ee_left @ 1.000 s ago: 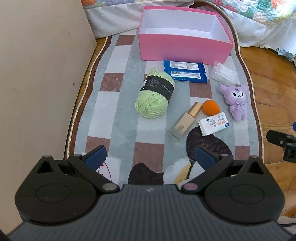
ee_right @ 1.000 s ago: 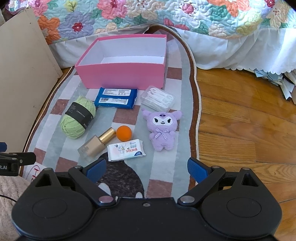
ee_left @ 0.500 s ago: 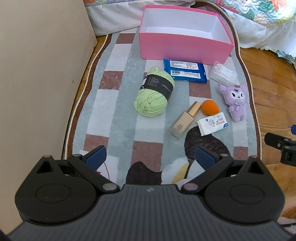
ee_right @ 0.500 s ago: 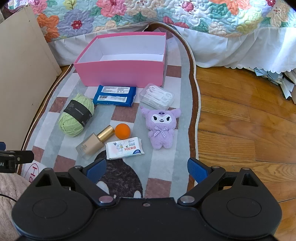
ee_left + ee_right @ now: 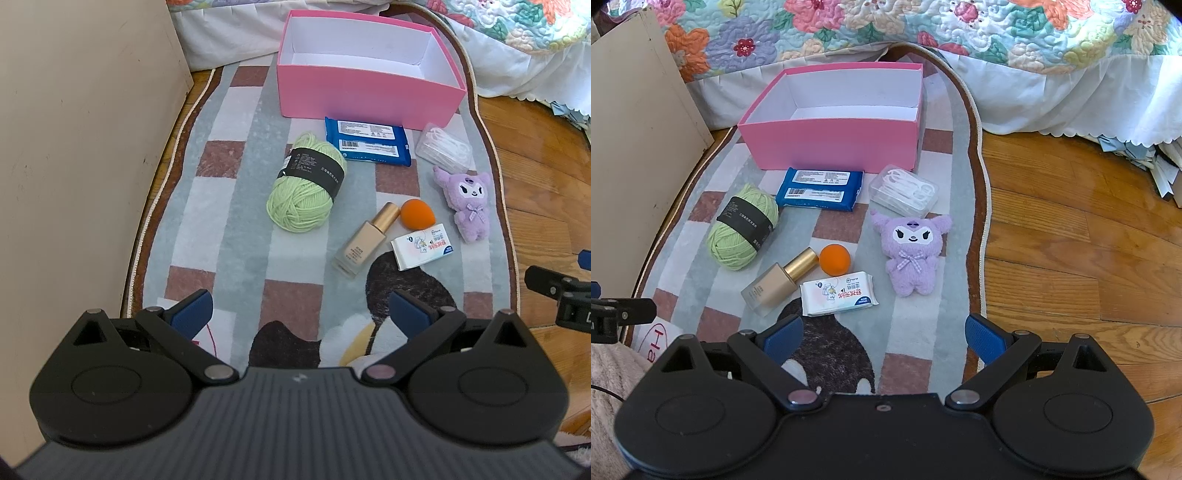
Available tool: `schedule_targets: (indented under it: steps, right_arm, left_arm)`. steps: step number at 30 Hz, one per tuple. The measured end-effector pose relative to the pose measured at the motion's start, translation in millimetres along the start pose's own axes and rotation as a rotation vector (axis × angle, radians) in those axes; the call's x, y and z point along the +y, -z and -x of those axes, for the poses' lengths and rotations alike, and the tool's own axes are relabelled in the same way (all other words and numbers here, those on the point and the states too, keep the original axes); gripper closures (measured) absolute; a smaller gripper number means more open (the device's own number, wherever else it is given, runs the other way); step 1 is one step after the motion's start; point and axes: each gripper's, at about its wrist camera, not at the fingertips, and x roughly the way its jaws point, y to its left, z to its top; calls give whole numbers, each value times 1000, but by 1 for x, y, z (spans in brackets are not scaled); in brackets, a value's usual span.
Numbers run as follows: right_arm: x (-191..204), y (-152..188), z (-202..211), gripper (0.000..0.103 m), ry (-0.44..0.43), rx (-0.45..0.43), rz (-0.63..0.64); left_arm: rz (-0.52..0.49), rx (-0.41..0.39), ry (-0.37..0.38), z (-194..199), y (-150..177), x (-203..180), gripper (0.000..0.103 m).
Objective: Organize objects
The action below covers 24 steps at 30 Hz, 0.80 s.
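Over the last second both views have edged closer to the objects, nothing on the rug [image 5: 236, 229] moved: left hand-held gripper [image 5: 301, 314] and right hand-held gripper [image 5: 884, 334] gape wide and empty, pink box [image 5: 834, 144] at upper centre unfilled, sorting not yet begun.

Patterned rug [image 5: 916, 328] on wood floor [image 5: 1071, 236]; pink box [image 5: 834, 144], yarn [image 5: 742, 229], plush [image 5: 912, 251] on rug.

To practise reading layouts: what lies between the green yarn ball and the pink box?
The blue wipes pack lies partly between the green yarn ball and the pink box, just before the box's front wall, clearest in the right wrist view.
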Motion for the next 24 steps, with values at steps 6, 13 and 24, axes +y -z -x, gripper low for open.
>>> schedule_targets:
  steps: [6, 13, 24]
  right_arm:
    - [0, 1, -1, 6, 0, 2, 1]
    - [-1, 2, -2, 6, 1, 6, 5]
    - [1, 1, 1, 6, -15, -17, 25]
  left_arm:
    - [4, 0, 1, 0, 1, -1, 0]
    - [5, 2, 7, -1, 3, -2, 0]
    - [24, -39, 59, 5, -1, 3, 0]
